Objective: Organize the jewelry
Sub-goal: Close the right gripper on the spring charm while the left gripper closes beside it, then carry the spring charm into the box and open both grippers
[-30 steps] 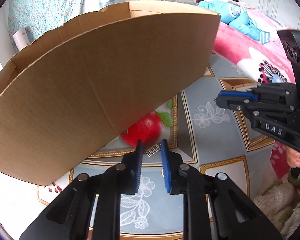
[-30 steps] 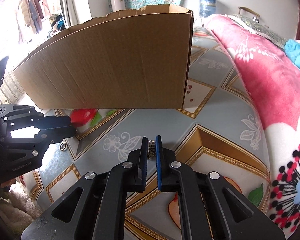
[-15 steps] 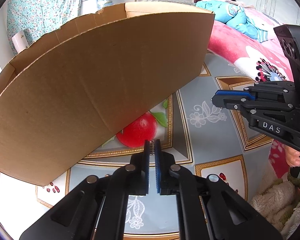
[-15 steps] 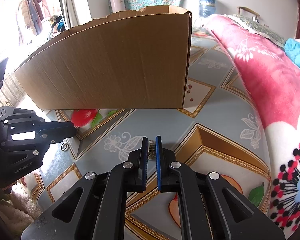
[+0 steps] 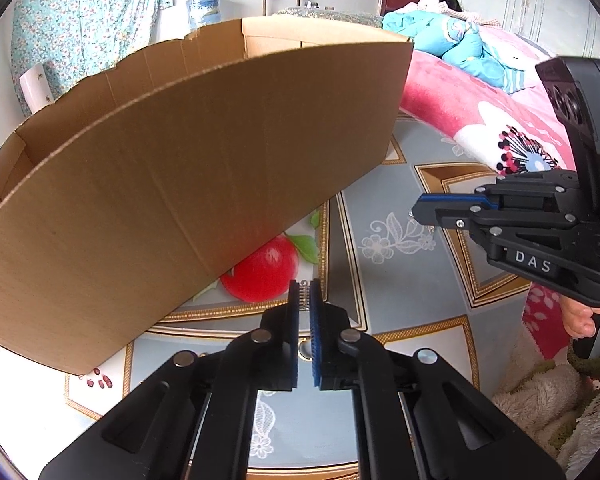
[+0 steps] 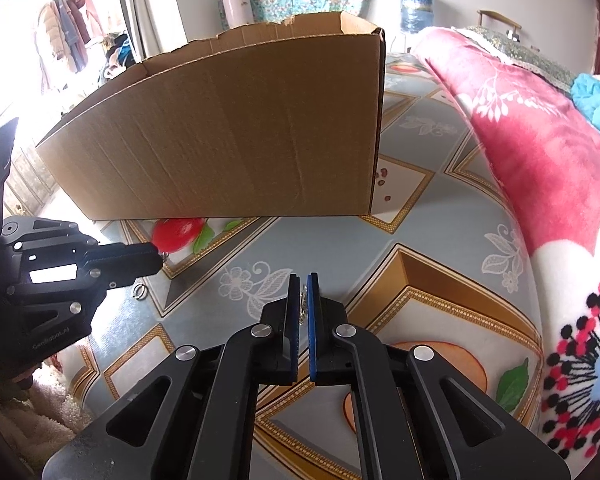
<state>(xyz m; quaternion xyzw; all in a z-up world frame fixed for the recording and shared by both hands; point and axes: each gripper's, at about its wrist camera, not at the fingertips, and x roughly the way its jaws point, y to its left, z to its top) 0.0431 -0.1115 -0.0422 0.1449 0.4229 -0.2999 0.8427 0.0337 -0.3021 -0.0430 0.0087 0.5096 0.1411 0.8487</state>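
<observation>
Left gripper (image 5: pixel 304 294): clenched; blue pads nip a small silvery spring-like piece of jewellery (image 5: pixel 302 289), lower centre of the left wrist view.
Right gripper (image 6: pixel 303 288): clenched on a small metallic trinket (image 6: pixel 302 300) between its blue pads, lower centre of the right wrist view.
Loose item: a small metal ring (image 6: pixel 139 291) lies on the patterned floral tablecloth (image 6: pixel 340 248), just below the left gripper's tips at the left of the right wrist view; the left hand is nearer.
Destination (judged): the open brown cardboard box (image 6: pixel 236 136) stands beyond both grippers, filling the upper centre; its long axis runs left to right across the frame.
Next move (judged): lift up and forward over the near wall.
</observation>
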